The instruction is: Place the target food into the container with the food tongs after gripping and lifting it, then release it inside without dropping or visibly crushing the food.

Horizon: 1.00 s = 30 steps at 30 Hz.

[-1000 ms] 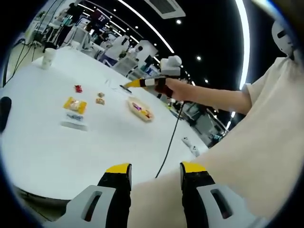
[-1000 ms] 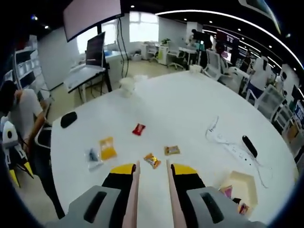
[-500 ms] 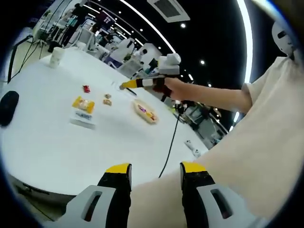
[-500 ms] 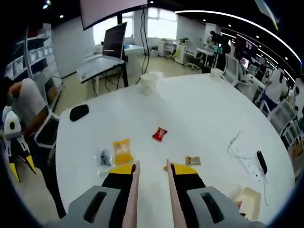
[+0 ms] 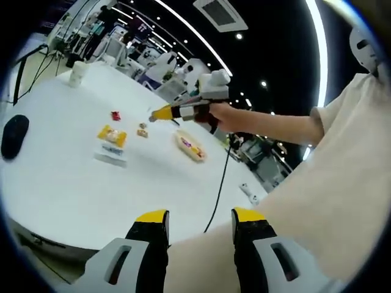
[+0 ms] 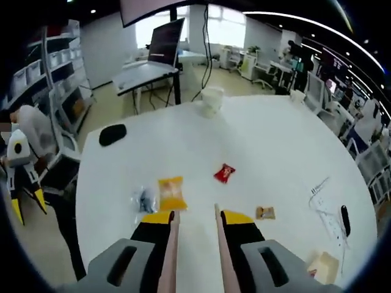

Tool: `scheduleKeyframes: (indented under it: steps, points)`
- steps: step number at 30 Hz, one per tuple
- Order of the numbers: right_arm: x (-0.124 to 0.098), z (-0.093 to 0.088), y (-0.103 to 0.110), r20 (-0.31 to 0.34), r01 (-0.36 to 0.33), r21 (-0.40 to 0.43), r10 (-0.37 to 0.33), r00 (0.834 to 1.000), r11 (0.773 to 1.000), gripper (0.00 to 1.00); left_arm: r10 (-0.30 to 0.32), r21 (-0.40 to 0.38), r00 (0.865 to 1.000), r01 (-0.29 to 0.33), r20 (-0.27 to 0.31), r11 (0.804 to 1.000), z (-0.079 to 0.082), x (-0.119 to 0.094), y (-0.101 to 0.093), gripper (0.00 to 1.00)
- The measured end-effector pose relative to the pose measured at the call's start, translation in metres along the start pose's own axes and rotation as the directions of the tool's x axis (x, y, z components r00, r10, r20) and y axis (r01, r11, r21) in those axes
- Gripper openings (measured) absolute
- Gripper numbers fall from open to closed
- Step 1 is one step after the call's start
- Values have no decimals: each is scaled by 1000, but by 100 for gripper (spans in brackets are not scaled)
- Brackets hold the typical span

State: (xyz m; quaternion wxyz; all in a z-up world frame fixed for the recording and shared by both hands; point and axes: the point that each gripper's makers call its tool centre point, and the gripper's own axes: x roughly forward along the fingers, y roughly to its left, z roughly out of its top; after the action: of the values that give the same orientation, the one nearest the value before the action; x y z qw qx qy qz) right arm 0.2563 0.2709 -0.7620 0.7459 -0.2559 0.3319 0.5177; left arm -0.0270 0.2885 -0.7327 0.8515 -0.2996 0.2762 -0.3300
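The left gripper hangs off the near edge of a round white table, jaws parted and gripping nothing, a pale sleeve close beside it. The right gripper is over the table, holding pinkish food tongs whose two arms run forward between its jaws, their tips slightly apart with nothing between them. Just beyond the tongs lies a yellow snack packet, a clear wrapper touching its side. Farther on sit a red packet and a small brown packet. The cream container rests near the table's edge, well apart from the yellow packet. A dark mouse and a paper cup lie farthest.
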Motion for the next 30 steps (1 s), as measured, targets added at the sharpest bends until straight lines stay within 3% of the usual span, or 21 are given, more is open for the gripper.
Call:
scheduleKeyframes:
  steps: [30]
  points:
    - [31, 20, 25, -7, -62, -45, 62, 998, 997, 30, 44, -29, 998, -43, 38, 999, 2, -10, 13, 39]
